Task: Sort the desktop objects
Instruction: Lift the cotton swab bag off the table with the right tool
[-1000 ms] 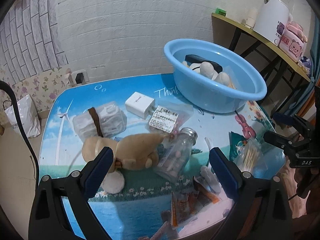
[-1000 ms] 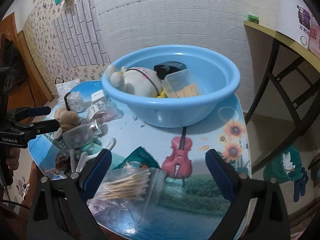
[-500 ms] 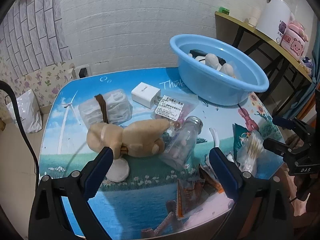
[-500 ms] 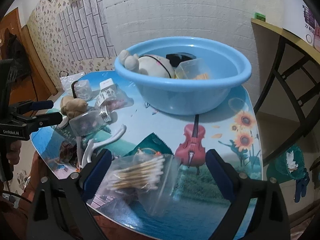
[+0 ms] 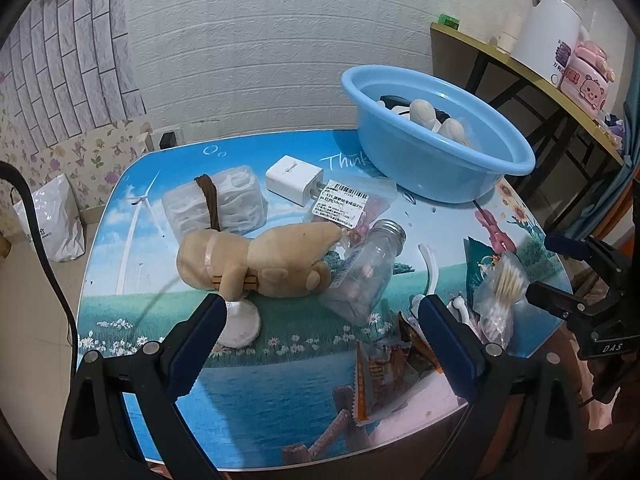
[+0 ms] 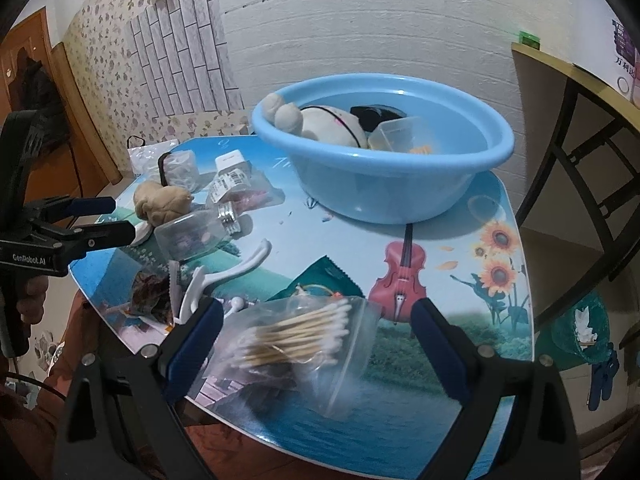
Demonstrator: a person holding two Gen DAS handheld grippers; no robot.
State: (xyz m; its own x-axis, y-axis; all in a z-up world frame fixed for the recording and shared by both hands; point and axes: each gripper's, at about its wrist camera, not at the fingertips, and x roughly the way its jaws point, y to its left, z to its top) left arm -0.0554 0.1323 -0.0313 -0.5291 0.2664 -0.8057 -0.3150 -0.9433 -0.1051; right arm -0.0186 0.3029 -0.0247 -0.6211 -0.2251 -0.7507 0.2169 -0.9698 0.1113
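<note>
The left gripper [image 5: 320, 320] hangs over the near edge of the picture-printed table [image 5: 280, 396] with its blue-padded tongs spread wide and nothing between them; a tan plush toy [image 5: 260, 264] lies just beyond its tips, at about 11 o'clock from the midpoint, resting partly on a round white cotton pad [image 5: 240, 322]. Touching the toy at its 3 o'clock side is a clear bottle with a metal cap [image 5: 364, 276], lying on its side. Behind the toy, toward 12 o'clock, sit a clear pack bound by a brown band [image 5: 218, 206], a white charger block [image 5: 294, 180] and a small labelled bag [image 5: 352, 208]. The blue basin [image 5: 440, 164] stands at the far right corner of the table, at roughly 1 o'clock in the left wrist view, and holds a white plush toy [image 6: 336, 122], a black object and a clear plastic box [image 6: 404, 134]. The right gripper [image 6: 316, 332] hovers near the table's front edge, its tongs likewise spread and holding nothing; a zip bag of cotton swabs [image 6: 304, 340] lies on the table directly between and below its tips, not gripped. At 10 o'clock from that bag lie a white plastic hook-shaped piece [image 6: 236, 270] and crumpled snack wrappers [image 6: 150, 294]. A green sachet [image 6: 324, 284] lies just behind the swab bag.
</note>
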